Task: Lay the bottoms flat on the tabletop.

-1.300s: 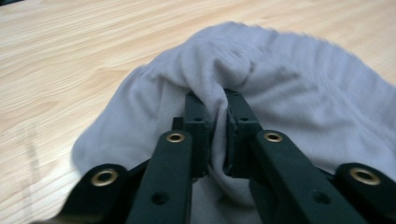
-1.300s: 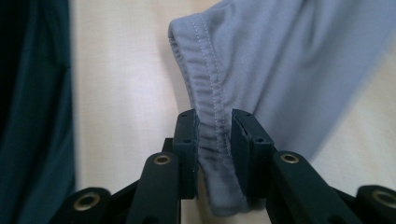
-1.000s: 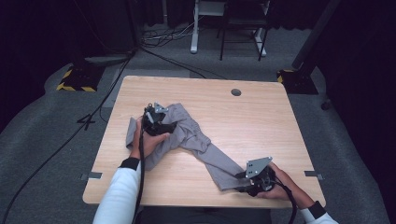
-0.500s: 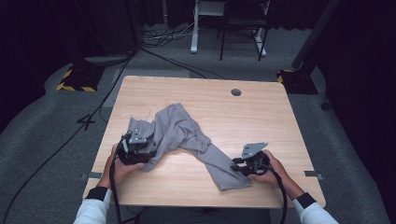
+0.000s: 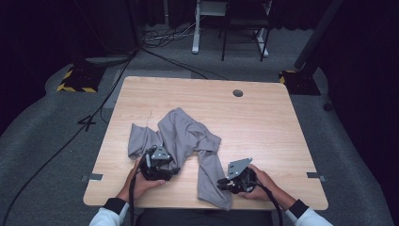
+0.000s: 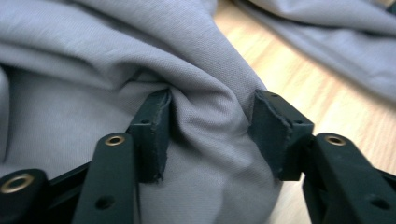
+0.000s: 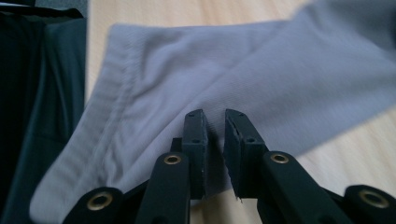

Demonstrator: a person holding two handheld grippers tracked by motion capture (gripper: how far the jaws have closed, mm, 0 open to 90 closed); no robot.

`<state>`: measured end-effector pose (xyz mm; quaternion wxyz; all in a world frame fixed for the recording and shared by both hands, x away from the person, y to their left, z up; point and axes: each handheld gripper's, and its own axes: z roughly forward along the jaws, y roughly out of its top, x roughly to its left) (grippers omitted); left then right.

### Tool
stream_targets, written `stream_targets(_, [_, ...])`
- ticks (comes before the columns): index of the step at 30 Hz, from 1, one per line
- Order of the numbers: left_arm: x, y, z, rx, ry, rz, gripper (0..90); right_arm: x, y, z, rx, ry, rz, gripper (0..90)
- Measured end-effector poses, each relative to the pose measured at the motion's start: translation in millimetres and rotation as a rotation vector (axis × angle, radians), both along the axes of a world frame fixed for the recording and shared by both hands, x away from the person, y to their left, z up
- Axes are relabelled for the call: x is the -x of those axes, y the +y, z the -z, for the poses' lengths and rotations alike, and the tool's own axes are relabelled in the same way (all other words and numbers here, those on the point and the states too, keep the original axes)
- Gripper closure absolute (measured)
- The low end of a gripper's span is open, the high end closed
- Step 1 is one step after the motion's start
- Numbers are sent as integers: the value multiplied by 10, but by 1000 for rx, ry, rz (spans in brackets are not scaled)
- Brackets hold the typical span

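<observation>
A crumpled grey garment lies on the wooden table, with one long limb running down to the near edge. My left gripper sits at the garment's near left side. In the left gripper view, the left gripper stands open with a bulging fold of the grey garment between its jaws. My right gripper is at the near end of the long limb. In the right gripper view, the right gripper is pinched on the grey garment near its hemmed end.
A round cable hole sits near the table's far edge. Beyond the table are desk legs, floor cables and a yellow-black striped base. Dark fabric lies past the table's near edge beside the hem.
My left gripper has come from the garment's far part toward the near edge and set its jaws around a fold. My right gripper has drawn the long limb leftward.
</observation>
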<state>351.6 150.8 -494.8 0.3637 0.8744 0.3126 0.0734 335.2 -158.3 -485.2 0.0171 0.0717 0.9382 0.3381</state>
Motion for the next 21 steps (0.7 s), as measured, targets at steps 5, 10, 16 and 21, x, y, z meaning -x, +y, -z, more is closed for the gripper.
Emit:
stream_targets(5, [60, -153, -22, -32, -42, -7, 391, 107, 192, 0, 1, -14, -22, 618])
stream_targets(10, [307, -238, -244, 19, -113, -3, 286, 25, 12, -190, -125, -50, 76, 524])
stream_targets(16, [483, -513, -241, 49, -85, 109, 277, -253, -235, -328, -167, -162, 258, 470])
stream_targets(21, [504, -789, -61, -9, -47, 146, 333, -571, -278, -299, -166, -187, 347, 406])
